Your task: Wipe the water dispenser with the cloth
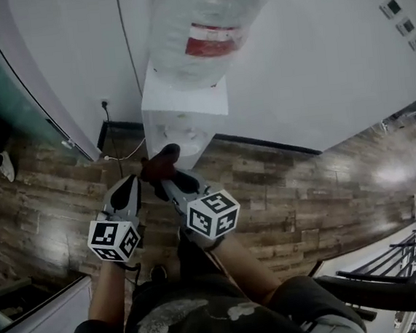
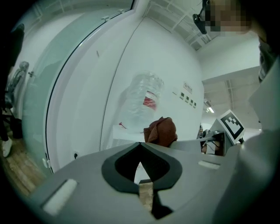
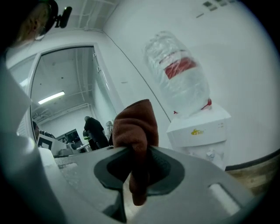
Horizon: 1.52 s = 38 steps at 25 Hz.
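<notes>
The white water dispenser [image 1: 182, 112] stands against the wall, with a clear bottle [image 1: 205, 27] bearing a red label upside down on top. My right gripper [image 1: 166, 175] is shut on a reddish-brown cloth [image 1: 162, 158], held just in front of the dispenser's tap recess. In the right gripper view the cloth [image 3: 136, 129] bulges up between the jaws of the right gripper [image 3: 138, 148], left of the dispenser [image 3: 201, 129]. My left gripper [image 1: 130, 180] hangs beside it to the left. The left gripper [image 2: 140, 144] is shut on nothing, and the cloth [image 2: 161, 131] shows beyond it.
A power cable runs down the wall to a socket [image 1: 104, 104] left of the dispenser. A curved glass partition [image 1: 9, 79] lies further left, above the wood-plank floor [image 1: 305, 189]. Black metal furniture [image 1: 414, 259] stands at right. A person [image 3: 94, 131] stands in the distance.
</notes>
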Available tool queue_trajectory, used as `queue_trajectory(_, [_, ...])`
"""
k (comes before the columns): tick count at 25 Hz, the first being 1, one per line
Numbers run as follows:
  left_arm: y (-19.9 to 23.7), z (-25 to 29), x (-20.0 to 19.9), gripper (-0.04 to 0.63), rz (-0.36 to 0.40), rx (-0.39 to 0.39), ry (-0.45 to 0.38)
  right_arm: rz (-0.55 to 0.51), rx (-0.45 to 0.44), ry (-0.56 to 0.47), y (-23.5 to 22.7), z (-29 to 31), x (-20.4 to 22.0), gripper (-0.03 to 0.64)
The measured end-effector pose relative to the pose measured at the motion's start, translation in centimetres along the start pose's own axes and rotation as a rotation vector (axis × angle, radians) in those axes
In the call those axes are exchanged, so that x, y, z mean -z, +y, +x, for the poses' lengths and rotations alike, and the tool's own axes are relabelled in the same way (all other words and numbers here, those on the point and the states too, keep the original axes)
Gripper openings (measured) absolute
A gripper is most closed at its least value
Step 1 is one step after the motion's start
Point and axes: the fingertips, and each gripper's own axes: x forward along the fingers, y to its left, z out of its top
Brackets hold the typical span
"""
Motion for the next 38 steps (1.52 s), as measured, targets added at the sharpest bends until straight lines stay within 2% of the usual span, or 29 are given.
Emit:
queue_trajectory(3, [-1.4, -3.0, 0.9, 0.020, -0.015, 0.053, 0.005, -0.019, 0.076, -0.054, 1.7, -3.4, 0.7, 0.061])
queue_trajectory(9, [-4.3, -8.9, 2.3, 0.020, 0.009, 0.155, 0.020, -0.031, 0.244, -0.106, 4.3, -11.1, 4.1, 0.061])
queue_trajectory(15, [-5.5, -13.2, 3.9, 0.020, -0.001, 0.207, 0.064, -0.007, 0.419, -0.133, 5.4, -18.5, 6.3, 0.061])
queue_trajectory(17, [-6.3, -14.6, 4.2, 0.020, -0.006, 0.217, 0.072, 0.000, 0.453, -0.142, 5.7, -21.0, 6.8, 0.061])
queue_trajectory(19, [-7.5, -15.8, 4.1, 0.020, -0.010, 0.226, 0.069, 0.012, 0.469, -0.147, 6.0, -23.1, 7.2, 0.061])
queue_trajectory(22, [-10.0, -17.9, 3.7, 0.020, 0.024, 0.245, 0.047, 0.013, 0.471, -0.155, 6.8, -25.8, 7.7, 0.061])
queue_trajectory(28, [-14.7, -22.5, 4.8, 0.020, 0.075, 0.233, 0.027, -0.004, 0.458, -0.173, 8.2, -31.6, 9.4, 0.061])
queue_trajectory(38, [-23.1, -29.4, 9.5, 0.020, 0.070, 0.253, 0.071, 0.082, 0.473, -0.170, 9.1, -41.6, 16.3, 0.061])
